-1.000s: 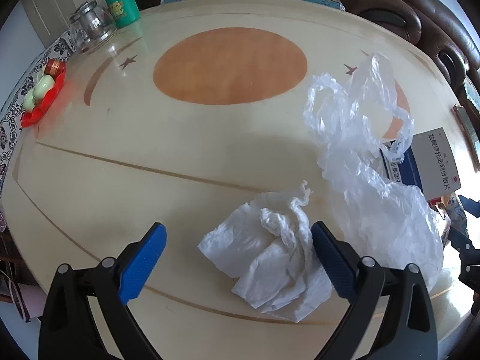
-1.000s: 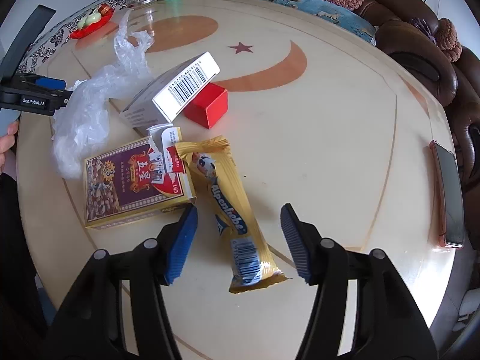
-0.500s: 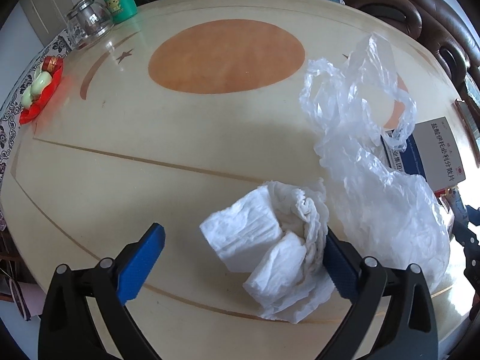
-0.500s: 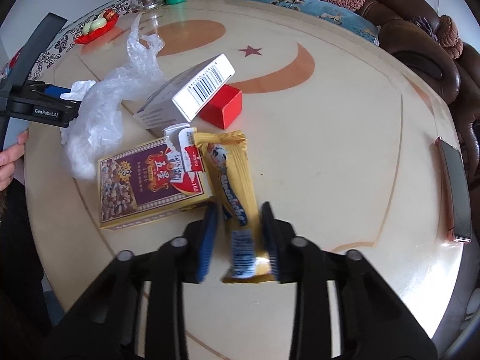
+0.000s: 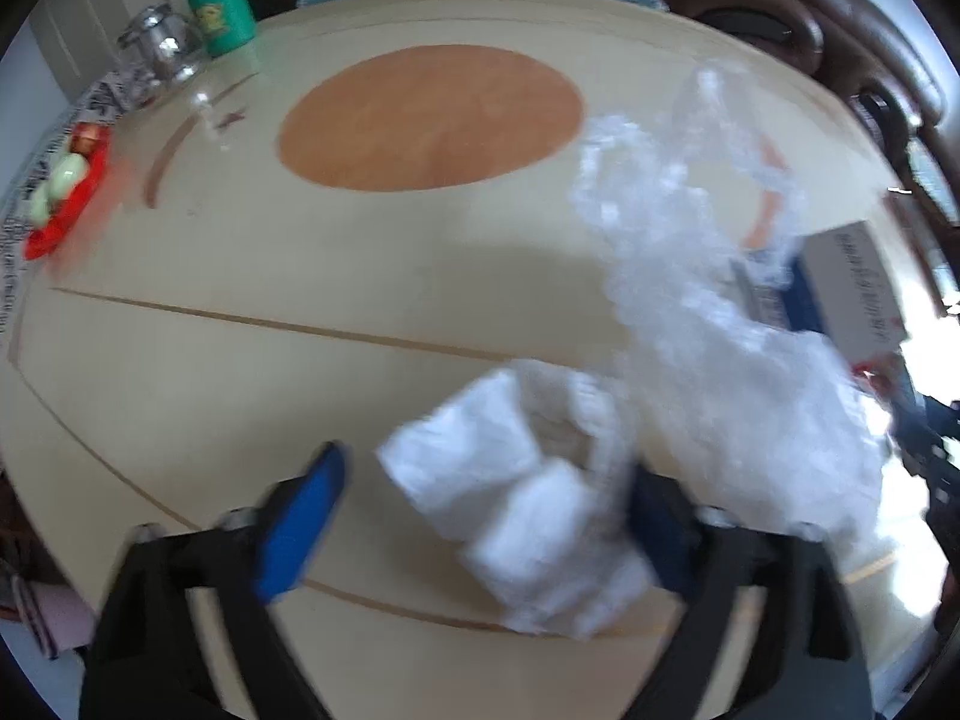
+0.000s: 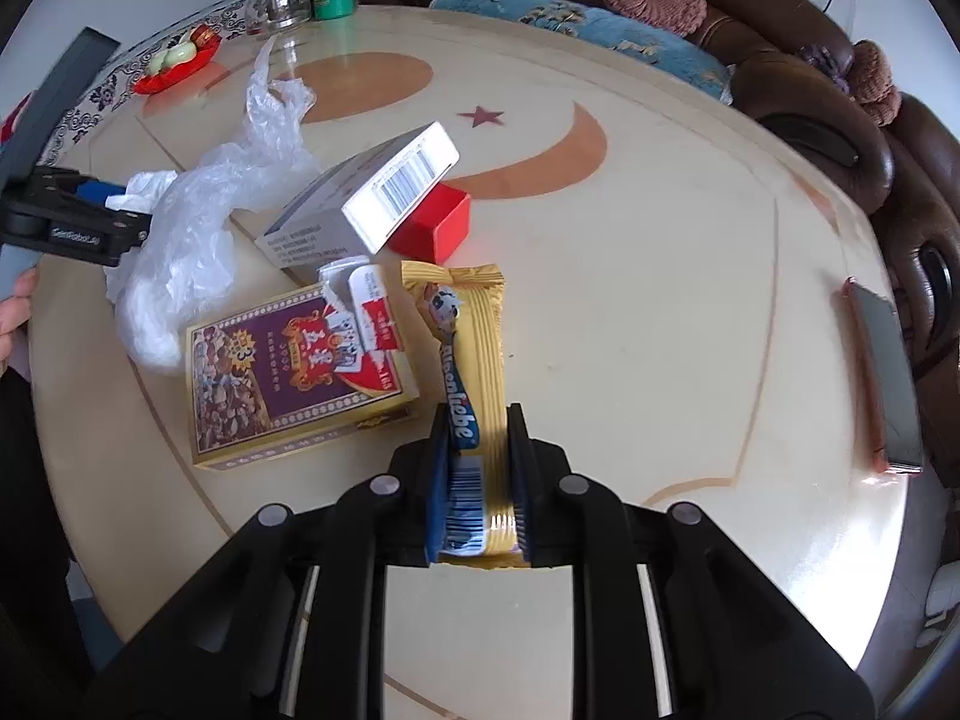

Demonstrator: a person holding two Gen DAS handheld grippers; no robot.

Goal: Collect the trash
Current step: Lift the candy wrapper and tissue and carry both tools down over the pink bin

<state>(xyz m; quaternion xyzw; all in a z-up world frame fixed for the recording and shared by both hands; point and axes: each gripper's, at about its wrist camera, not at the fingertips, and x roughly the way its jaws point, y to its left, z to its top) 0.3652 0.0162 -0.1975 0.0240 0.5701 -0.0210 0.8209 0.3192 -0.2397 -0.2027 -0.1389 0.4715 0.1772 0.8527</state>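
Observation:
My right gripper (image 6: pixel 478 474) is shut on the near end of a gold candy wrapper (image 6: pixel 471 348) lying on the round table (image 6: pixel 630 312). My left gripper (image 5: pixel 480 510) is open, its blue fingers on either side of a crumpled white tissue (image 5: pixel 516 498); the right finger touches the tissue. The view is blurred. A clear plastic bag (image 5: pixel 720 324) lies just right of the tissue and shows in the right wrist view (image 6: pixel 204 210). A purple and gold box (image 6: pixel 288 372), a white box with a barcode (image 6: pixel 360 204) and a red box (image 6: pixel 435 225) lie left of the wrapper.
A green bottle (image 5: pixel 219 0), a glass jar (image 5: pixel 159 48) and a red dish (image 5: pixel 60 204) stand at the far left edge. A phone (image 6: pixel 882 378) lies at the right edge. A brown sofa (image 6: pixel 840 138) curves behind the table.
My right gripper has closed on the gold wrapper. My left gripper has moved forward around the tissue, narrowed a little and is in motion.

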